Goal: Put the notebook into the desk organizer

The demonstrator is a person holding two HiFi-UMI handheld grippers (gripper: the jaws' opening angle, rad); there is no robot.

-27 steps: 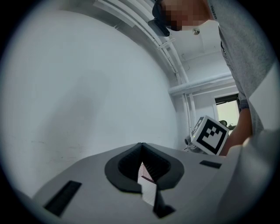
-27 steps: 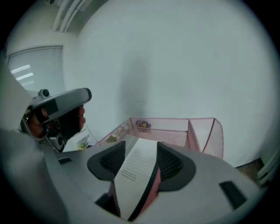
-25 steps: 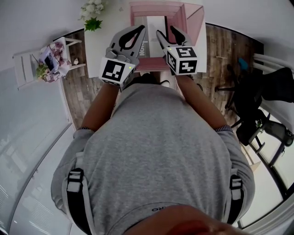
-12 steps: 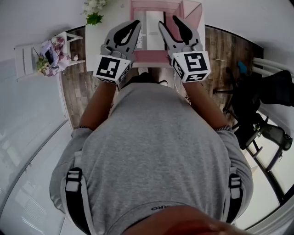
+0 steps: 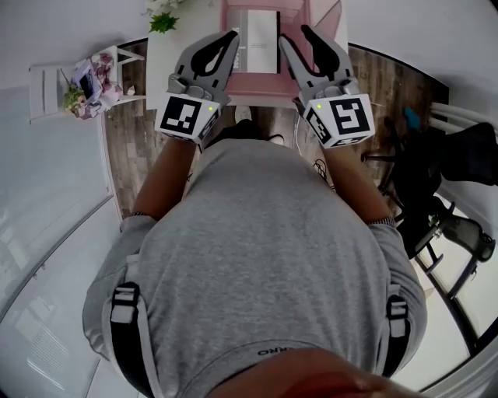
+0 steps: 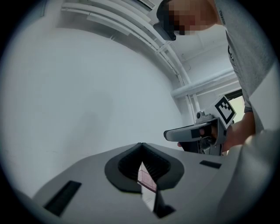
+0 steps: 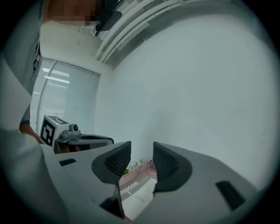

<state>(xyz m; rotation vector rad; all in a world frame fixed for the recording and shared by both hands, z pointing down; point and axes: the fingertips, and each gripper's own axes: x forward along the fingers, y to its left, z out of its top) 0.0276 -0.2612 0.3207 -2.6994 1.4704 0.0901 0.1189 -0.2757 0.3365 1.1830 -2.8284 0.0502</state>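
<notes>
The notebook [image 5: 260,31], white with a grey band, lies inside the pink desk organizer [image 5: 264,96] on the white table. It also shows through the right jaws' gap as a notebook [image 7: 135,191] in front of the pink organizer [image 7: 146,174]. My left gripper [image 5: 231,37] hangs to the left of the notebook, jaws shut with nothing in them. My right gripper [image 5: 296,36] hangs to its right. Its jaws have just been closing and still stand apart with nothing between them. Neither gripper touches the notebook.
A small green plant [image 5: 162,19] stands on the white table [image 5: 159,70] left of the organizer. A white stand with flowers [image 5: 78,85] is on the wooden floor at the left. A black chair [image 5: 436,163] is at the right.
Both grippers have risen away from the organizer, the right one more. The right jaws have narrowed. More of the notebook shows between the two grippers.
</notes>
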